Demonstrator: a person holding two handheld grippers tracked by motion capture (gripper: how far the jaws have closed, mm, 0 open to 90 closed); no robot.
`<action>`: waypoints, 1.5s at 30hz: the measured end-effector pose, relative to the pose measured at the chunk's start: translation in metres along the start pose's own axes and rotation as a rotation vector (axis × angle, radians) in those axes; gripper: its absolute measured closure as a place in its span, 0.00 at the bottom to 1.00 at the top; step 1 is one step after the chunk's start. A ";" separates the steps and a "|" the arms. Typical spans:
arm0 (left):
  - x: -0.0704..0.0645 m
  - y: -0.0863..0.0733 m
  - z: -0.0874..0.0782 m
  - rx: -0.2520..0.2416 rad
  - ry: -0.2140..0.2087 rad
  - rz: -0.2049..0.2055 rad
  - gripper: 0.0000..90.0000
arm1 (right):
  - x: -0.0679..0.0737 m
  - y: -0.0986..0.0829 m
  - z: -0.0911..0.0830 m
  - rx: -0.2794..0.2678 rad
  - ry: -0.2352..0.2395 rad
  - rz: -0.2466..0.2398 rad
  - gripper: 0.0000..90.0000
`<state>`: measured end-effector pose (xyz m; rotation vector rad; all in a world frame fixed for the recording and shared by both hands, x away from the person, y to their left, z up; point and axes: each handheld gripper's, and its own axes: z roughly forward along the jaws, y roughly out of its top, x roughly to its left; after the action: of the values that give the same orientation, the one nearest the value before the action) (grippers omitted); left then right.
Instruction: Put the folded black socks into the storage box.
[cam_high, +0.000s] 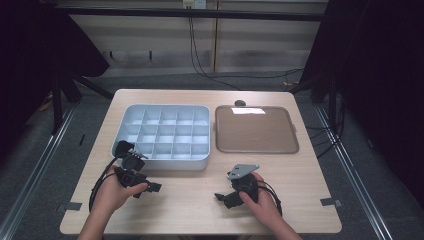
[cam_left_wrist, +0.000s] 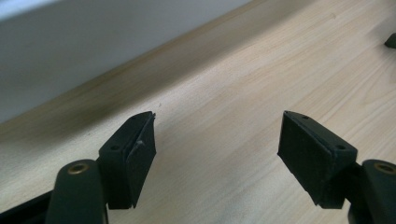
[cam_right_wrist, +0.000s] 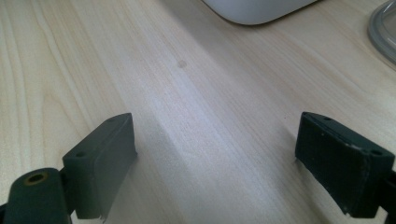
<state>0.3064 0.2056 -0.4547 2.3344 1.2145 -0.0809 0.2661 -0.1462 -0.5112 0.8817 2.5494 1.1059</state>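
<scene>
My left gripper (cam_high: 149, 173) is held in a hand at the front left of the wooden table (cam_high: 190, 200), just in front of the pale blue compartment tray (cam_high: 160, 162). In the left gripper view its jaws (cam_left_wrist: 217, 149) stand wide apart over bare wood, with nothing between them and the tray's wall (cam_left_wrist: 93, 42) at the upper left. My right gripper (cam_high: 225, 186), with a grey plate on top, is held at the front right, angled toward the tray's near corner. Its jaws (cam_right_wrist: 215, 158) are also open and empty over the table.
The tray has several empty compartments. To its right lies a flat clear lid (cam_high: 256, 129) with a raised rim, whose edge (cam_right_wrist: 383, 32) shows in the right gripper view. A small dark object (cam_high: 240, 103) sits at the table's back edge. Cables trail from both grippers.
</scene>
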 end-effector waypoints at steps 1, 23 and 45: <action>0.000 0.000 0.001 0.000 -0.004 -0.002 0.30 | 0.000 0.000 0.000 0.000 0.000 0.000 0.13; 0.003 -0.014 0.017 -0.047 0.006 0.065 0.30 | 0.001 0.000 0.000 -0.001 0.000 -0.001 0.13; 0.010 -0.041 0.029 -0.264 0.069 0.288 0.24 | 0.002 0.000 0.000 -0.002 0.004 -0.003 0.13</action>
<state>0.2857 0.2194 -0.4990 2.2633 0.8492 0.2464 0.2639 -0.1450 -0.5113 0.8755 2.5517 1.1094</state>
